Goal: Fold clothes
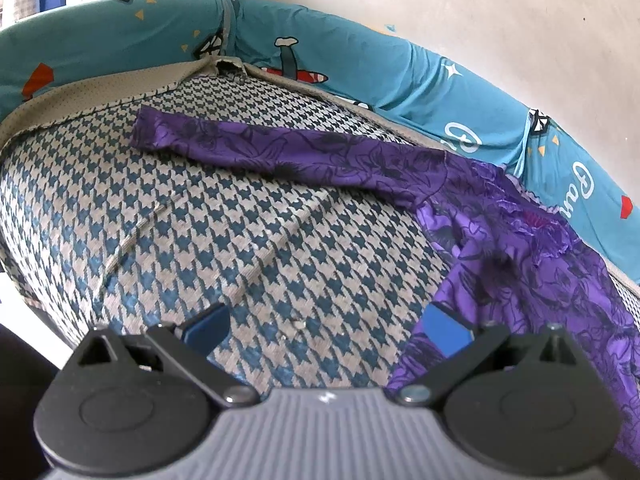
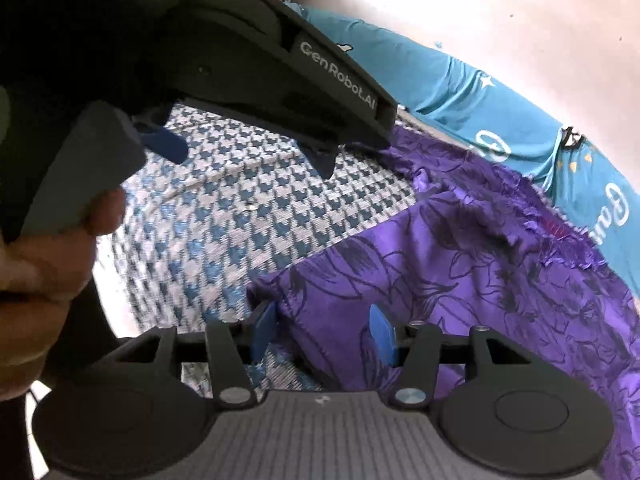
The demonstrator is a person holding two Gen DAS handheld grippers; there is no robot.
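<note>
Right claw (image 2: 322, 334): blue pads apart, straddling the near hem corner of the purple satin garment with dark floral line print (image 2: 460, 264); cloth between the pads, no pinch visible yet. Left claw (image 1: 326, 330): pads wide apart, nothing between them but the blue-and-cream houndstooth woven bed mat (image 1: 200, 216), right-hand pad just at the garment's edge. Seen from the right wrist, held by a bare hand (image 2: 44, 264) above the mat's middle.

Folding judged barely begun. No fold laid so far: body of the garment spread flat toward the mat's right side, one long sleeve (image 1: 256, 146) stretched out straight along the far edge toward the far left corner. Still to do, apparently: gripping the hem, bringing the sleeve in, doubling the body over.

Garment glossy and thin, lightly rumpled, ruffled lace trim at the neckline (image 1: 528, 216) lying against the teal cartoon-print padded bed rail (image 1: 400, 80). Likely slippery and limp in handling.
</note>
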